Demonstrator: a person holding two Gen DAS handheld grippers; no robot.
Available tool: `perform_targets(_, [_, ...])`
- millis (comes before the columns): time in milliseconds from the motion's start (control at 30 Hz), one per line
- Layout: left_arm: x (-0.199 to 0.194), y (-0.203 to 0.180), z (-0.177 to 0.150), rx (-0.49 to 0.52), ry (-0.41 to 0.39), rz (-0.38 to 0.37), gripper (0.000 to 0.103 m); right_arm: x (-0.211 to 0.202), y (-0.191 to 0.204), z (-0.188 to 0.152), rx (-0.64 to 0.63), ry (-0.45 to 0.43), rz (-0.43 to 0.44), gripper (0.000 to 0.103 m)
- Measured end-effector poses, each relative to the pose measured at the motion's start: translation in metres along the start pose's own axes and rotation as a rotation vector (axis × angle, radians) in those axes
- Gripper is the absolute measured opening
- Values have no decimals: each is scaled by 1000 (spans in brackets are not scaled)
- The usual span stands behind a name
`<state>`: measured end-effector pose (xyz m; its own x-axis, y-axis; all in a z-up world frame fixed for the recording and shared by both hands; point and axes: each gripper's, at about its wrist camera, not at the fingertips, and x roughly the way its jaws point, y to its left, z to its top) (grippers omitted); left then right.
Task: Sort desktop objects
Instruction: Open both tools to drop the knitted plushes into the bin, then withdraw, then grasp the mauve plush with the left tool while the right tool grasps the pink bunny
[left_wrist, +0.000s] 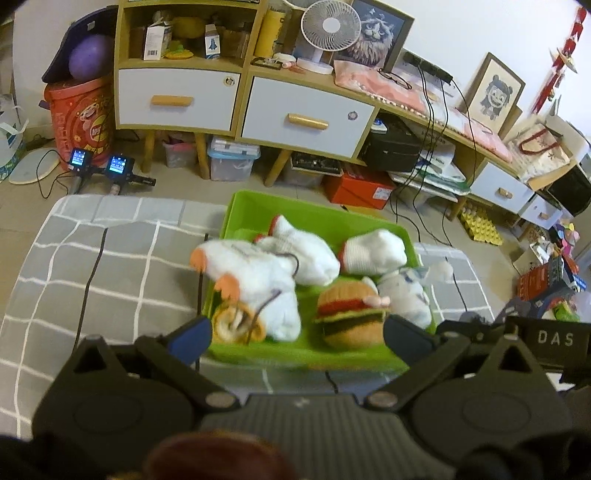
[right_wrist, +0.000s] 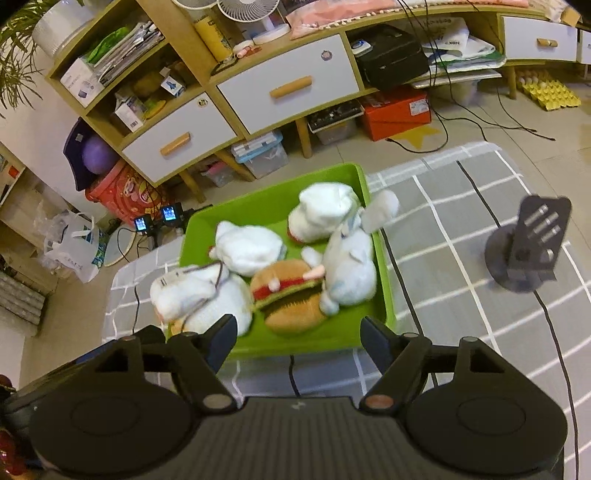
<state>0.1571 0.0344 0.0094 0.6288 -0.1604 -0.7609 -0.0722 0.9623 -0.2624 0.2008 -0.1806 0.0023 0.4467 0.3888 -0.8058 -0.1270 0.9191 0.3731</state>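
Note:
A green tray (left_wrist: 255, 206) (right_wrist: 343, 339) stands on the grey checked cloth and holds soft toys. A white goose toy (left_wrist: 258, 277) (right_wrist: 192, 291) with orange beak and feet lies at its left, partly over the rim. A plush burger (left_wrist: 351, 317) (right_wrist: 291, 299) sits at the front. Two white socks with red cuffs (left_wrist: 373, 251) (right_wrist: 321, 214) lie behind it, and a white toy with blue marks (left_wrist: 406, 295) (right_wrist: 351, 269) leans at the right. My left gripper (left_wrist: 297, 334) and my right gripper (right_wrist: 300, 334) hover open above the tray's near edge, nothing between their fingers.
A black stand (right_wrist: 528, 247) sits on the cloth (right_wrist: 461, 221) right of the tray, with black cables running across. Behind the table are wooden cabinets with white drawers (left_wrist: 303, 118), boxes on the floor, a red bucket (left_wrist: 81, 118) and a white fan (left_wrist: 328, 26).

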Motion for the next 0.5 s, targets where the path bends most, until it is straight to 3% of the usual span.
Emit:
perform_targets(333, [-11,2,-37,47,74,1,102,-12,0,-33,-39,27,-9,80])
perform_targets(500, [-9,11,-55,65,142,5,102,-3,-7,-52,-47,99,-5,80])
